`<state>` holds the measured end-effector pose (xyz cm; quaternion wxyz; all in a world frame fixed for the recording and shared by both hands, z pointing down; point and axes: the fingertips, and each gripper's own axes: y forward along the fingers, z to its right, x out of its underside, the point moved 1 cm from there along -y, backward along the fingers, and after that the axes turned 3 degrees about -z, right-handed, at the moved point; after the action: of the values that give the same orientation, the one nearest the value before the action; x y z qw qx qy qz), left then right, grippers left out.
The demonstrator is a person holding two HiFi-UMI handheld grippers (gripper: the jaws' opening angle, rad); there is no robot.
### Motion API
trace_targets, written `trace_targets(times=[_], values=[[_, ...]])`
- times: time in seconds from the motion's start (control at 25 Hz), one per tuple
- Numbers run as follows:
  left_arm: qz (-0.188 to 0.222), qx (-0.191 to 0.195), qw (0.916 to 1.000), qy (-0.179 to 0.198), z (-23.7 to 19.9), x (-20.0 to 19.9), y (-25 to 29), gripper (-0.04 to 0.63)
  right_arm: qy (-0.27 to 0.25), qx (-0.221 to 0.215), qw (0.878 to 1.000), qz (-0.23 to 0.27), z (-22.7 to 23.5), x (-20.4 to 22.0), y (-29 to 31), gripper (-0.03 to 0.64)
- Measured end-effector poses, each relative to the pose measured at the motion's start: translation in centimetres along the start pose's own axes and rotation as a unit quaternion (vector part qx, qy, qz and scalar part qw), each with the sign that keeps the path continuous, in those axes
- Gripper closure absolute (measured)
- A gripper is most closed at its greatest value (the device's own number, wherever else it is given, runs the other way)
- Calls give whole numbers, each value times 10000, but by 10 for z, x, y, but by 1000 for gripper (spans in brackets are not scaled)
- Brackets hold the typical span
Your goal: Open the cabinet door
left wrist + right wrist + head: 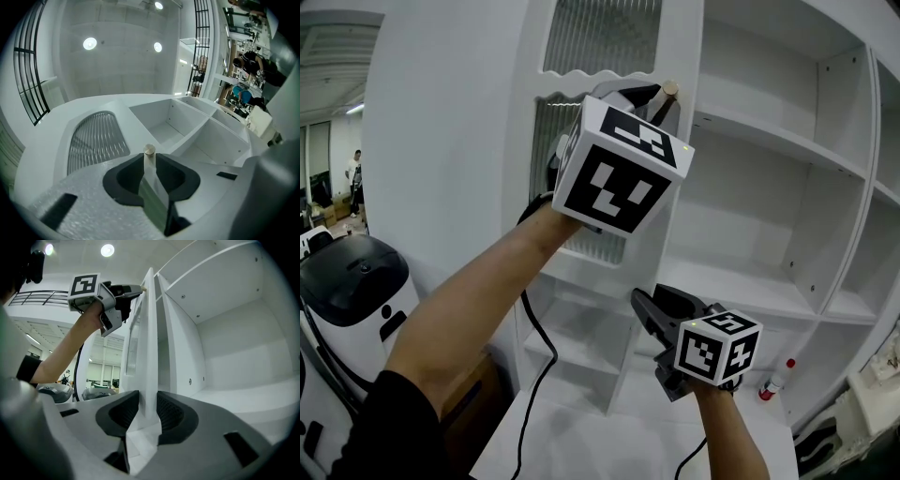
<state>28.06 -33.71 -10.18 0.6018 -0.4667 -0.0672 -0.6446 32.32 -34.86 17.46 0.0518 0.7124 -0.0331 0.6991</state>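
A tall white cabinet (750,216) with bare open shelves fills the right and far side of the scene. Its cabinet door (682,47), white-framed with ribbed glass panels (605,37), is already swung well out from the shelves and stands edge-on toward the person. A white machine with a dark top (356,281) is seen on the floor at the far left.

The left gripper (659,97) is raised to the upper part of the door, and its fingers (126,176) are closed on the small wooden knob (671,90), whose round end pokes out past them. The knob is probably held because it is the door's intended pull point.

The right gripper (642,305) is held lower and nearer, pointing level at the door's free edge. That edge is taken between its fingers (119,411), which are pressed against both faces. This second hold is judged to steady the panel and guide its swing.

A small bottle with a red cap (773,380) stands on a low shelf at the right.

No brand or readable writing is seen; only black-and-white square markers are carried on the gripper cubes.
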Motion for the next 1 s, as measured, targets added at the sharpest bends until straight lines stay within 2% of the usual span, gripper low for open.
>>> trace_targets(times=[0.32, 0.52, 0.64, 1.0], values=[[-226, -66, 9995, -232, 3, 19, -29, 515, -57, -51, 10000, -52, -8, 0, -6, 503], [-570, -155, 9968, -531, 0, 34, -60, 515, -154, -66, 9999, -33, -24, -2, -8, 509], [-794, -300, 9949, -541, 0, 43, -77, 515, -179, -72, 9998, 12, -31, -2, -10, 511], [-1600, -813, 9813, -701, 5, 80, -122, 517, -222, -192, 9996, 1, -39, -2, -19, 520]])
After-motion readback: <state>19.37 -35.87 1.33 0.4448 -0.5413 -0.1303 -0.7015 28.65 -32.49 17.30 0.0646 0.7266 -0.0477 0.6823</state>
